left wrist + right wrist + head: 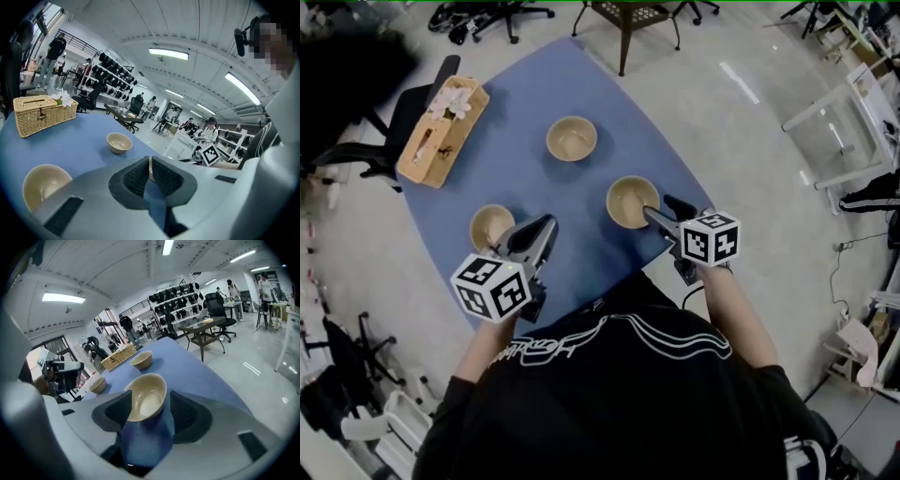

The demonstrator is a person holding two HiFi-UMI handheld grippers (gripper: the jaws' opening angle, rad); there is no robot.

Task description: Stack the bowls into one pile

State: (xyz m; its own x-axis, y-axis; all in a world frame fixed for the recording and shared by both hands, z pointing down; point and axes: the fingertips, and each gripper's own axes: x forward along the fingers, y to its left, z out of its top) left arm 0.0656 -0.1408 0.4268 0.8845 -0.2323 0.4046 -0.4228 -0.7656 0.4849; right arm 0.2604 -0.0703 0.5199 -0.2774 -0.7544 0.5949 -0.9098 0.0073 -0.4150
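1. Three tan bowls sit well apart on the blue table (516,103): the near-right bowl (630,200), the near-left bowl (490,225) and the far bowl (572,139). No pile has been started.
2. The right gripper (659,207) noses at the near-right bowl's near rim. Its jaws stand wide with the bowl between them, but the pads do not press on it.
3. The left gripper (546,225) hangs just beside the near-left bowl, jaws drawn together on nothing.
4. I'd call this the first pick-up. Next the right jaws must pinch that rim, lift, and lower the bowl squarely into another.
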